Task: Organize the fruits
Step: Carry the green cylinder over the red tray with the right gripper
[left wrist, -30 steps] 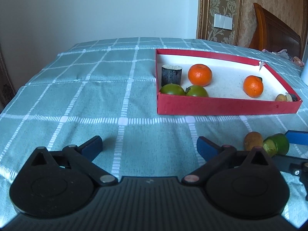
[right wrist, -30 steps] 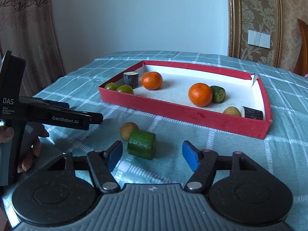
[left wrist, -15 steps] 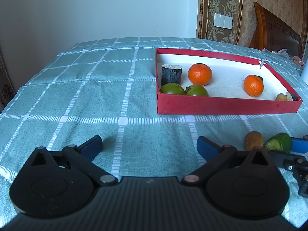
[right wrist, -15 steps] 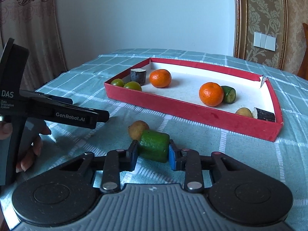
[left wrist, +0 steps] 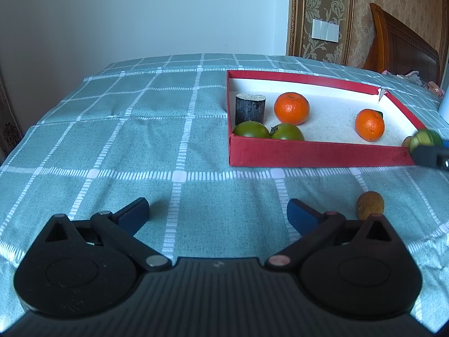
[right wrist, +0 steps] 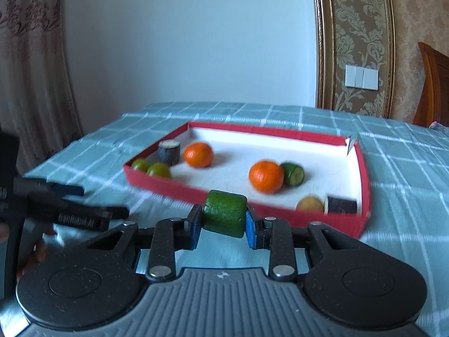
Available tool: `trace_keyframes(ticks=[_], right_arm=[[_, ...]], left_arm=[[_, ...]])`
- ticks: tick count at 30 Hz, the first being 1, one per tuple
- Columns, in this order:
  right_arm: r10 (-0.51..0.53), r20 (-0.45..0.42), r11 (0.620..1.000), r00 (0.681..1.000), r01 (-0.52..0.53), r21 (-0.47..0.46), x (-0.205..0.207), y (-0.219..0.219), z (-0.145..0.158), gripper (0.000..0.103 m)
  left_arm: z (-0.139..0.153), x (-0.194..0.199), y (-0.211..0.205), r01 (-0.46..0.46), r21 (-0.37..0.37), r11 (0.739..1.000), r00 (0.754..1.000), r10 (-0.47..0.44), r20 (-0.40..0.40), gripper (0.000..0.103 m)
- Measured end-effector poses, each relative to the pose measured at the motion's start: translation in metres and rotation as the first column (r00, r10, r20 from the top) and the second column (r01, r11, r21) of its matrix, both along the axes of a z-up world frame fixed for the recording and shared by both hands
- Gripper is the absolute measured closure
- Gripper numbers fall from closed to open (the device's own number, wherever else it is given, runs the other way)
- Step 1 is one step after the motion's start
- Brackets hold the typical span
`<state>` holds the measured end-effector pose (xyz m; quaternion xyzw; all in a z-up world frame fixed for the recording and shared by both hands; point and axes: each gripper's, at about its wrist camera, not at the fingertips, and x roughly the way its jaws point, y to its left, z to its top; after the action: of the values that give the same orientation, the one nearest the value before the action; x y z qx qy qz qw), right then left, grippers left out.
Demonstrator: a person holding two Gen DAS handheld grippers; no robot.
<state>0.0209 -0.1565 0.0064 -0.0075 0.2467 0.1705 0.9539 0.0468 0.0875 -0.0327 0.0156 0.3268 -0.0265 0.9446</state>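
The green cucumber chunk (right wrist: 224,213) is clamped between the blue pads of the right gripper (right wrist: 223,226) and now hangs clear of the tablecloth (left wrist: 140,146), level with the near wall of the red tray (right wrist: 174,189); half a second ago it was still on the cloth, just gripped, touching the small brown fruit (left wrist: 370,205). That brown fruit stays behind alone on the cloth, just ahead of the left gripper's right finger. In the left wrist view the chunk shows at the far right edge, blurred, in front of the tray's near right corner, higher than before.

Inside the tray nothing has shifted: two green fruits (left wrist: 268,130) sit in the near left corner, a dark cylinder (left wrist: 250,108) behind them, an orange (left wrist: 291,108) beside it, a second orange (right wrist: 266,176) further right with a cut cucumber piece (right wrist: 292,174) touching it, and a tan fruit (right wrist: 310,204) beside a dark piece (right wrist: 341,205) in the near right corner.

The left gripper (left wrist: 217,210) hovers low over the cloth, its jaws spread wide and holding nothing, as before.
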Motion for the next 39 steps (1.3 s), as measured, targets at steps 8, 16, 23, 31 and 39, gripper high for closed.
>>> trace_keyframes(ticks=[8,16,23,31,39], right_arm=[[0.007,0.018,0.999,1.0,-0.007,-0.051,0.037,0.016,0.004,0.073],[0.009,0.004,0.995,1.0,-0.009,-0.103,0.071,0.035,-0.003,0.073],[0.007,-0.016,0.992,1.0,-0.009,-0.125,0.095,0.042,-0.012,0.073],[0.002,-0.044,0.991,0.999,-0.008,-0.133,0.113,0.047,-0.021,0.073],[-0.004,-0.039,0.989,0.999,-0.002,-0.148,0.117,0.049,-0.025,0.073]], left_arm=[[0.0,0.0,0.0,0.0,0.0,1.0,1.0,0.0,0.0,0.0],[0.0,0.0,0.0,0.0,0.0,1.0,1.0,0.0,0.0,0.0],[0.0,0.0,0.0,0.0,0.0,1.0,1.0,0.0,0.0,0.0],[0.001,0.0,0.0,0.0,0.0,1.0,1.0,0.0,-0.001,0.0],[0.001,0.0,0.0,0.0,0.0,1.0,1.0,0.0,-0.001,0.0]])
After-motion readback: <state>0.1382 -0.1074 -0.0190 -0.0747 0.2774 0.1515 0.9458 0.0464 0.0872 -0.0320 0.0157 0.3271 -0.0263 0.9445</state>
